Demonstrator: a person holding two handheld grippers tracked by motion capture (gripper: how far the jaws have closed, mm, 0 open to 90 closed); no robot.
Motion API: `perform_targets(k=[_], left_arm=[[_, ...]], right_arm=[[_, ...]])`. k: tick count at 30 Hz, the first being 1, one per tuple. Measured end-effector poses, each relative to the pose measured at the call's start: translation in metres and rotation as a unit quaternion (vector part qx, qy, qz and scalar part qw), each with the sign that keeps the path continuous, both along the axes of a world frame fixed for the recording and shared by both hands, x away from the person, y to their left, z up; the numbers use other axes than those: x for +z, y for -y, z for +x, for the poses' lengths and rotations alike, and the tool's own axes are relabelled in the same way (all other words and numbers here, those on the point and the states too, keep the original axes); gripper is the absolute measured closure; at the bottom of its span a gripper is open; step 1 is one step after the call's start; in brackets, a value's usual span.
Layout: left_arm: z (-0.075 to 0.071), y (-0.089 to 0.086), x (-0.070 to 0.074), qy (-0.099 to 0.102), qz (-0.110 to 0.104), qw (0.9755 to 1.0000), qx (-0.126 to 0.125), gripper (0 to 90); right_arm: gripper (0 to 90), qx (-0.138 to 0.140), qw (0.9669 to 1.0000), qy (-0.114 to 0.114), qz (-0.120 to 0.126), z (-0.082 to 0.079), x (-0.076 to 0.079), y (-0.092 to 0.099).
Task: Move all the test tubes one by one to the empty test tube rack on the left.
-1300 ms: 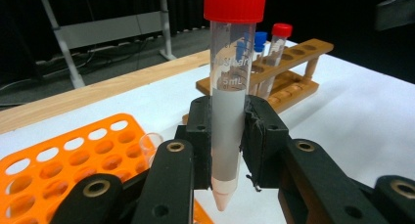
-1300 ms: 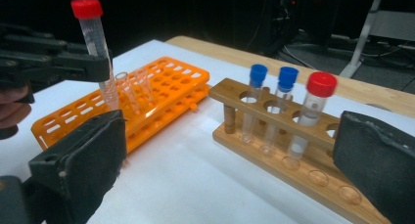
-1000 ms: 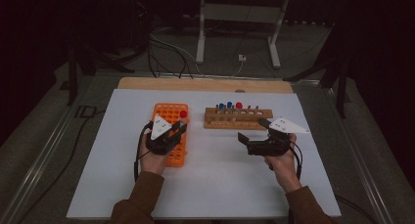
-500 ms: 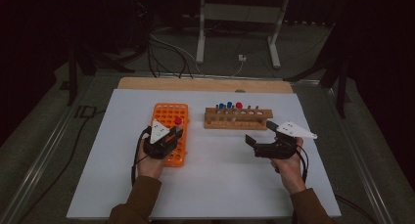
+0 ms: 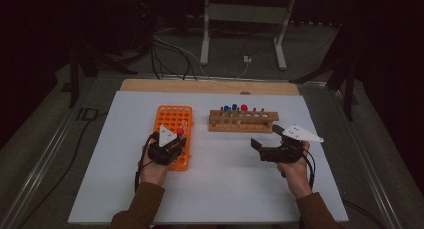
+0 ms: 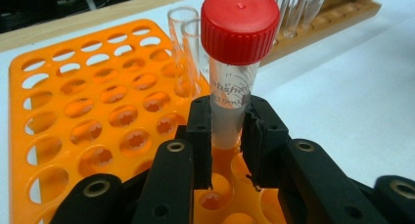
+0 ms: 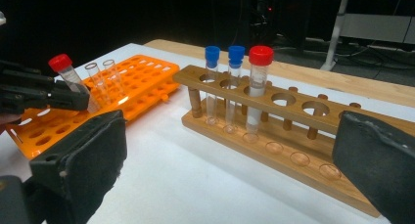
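Red-capped tube (image 6: 234, 62) sits clamped upright between the left gripper (image 6: 227, 136) fingers, low in the frame over the orange rack (image 6: 73, 111), seemingly lined up with a hole. Clear plastic, printed scale, cap screwed on. 2 uncapped tubes (image 6: 186, 48) stand behind. Right gripper (image 5: 265, 143) waits, fingers wide apart, facing the wooden rack (image 7: 274, 121) on the bench (image 5: 225, 189).

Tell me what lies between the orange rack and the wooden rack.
Nothing: in the high view only a bare strip of the white table separates the orange rack from the wooden rack.
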State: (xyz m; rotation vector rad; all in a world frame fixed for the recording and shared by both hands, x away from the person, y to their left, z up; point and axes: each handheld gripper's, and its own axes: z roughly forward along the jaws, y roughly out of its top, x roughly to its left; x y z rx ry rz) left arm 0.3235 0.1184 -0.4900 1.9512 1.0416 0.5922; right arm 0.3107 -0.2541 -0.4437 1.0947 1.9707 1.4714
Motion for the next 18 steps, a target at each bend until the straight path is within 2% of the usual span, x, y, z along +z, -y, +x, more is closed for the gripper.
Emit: perform_targets(k=[3, 5, 11, 13, 18], left_arm=[[0.0011, 0.0034, -0.0002, -0.006, 0.01, 0.9999, 0.004, 75.6], [0.0031, 0.0054, -0.0003, -0.018, 0.015, 0.9997, 0.008, 75.6], [0.0037, 0.0047, 0.0, -0.022, 0.01, 0.9996, 0.012, 73.9], [0.0027, 0.0028, -0.0006, -0.023, 0.005, 0.9996, 0.014, 69.3], [-0.004, -0.0002, -0.0002, -0.01, 0.009, 0.9998, 0.014, 56.7]], right_arm=[[0.0, 0.0, 1.0, -0.002, -0.001, 0.0003, -0.0008, 0.0003], [0.1, 0.001, 1.0, -0.003, 0.0, 0.0006, -0.0017, -0.0005], [0.1, 0.004, 1.0, -0.005, -0.003, 0.0004, -0.0029, -0.0029], [0.1, 0.004, 1.0, -0.006, -0.001, 0.0002, -0.0026, -0.0025], [0.1, 0.004, 1.0, -0.006, 0.0, 0.0006, -0.0028, -0.0017]])
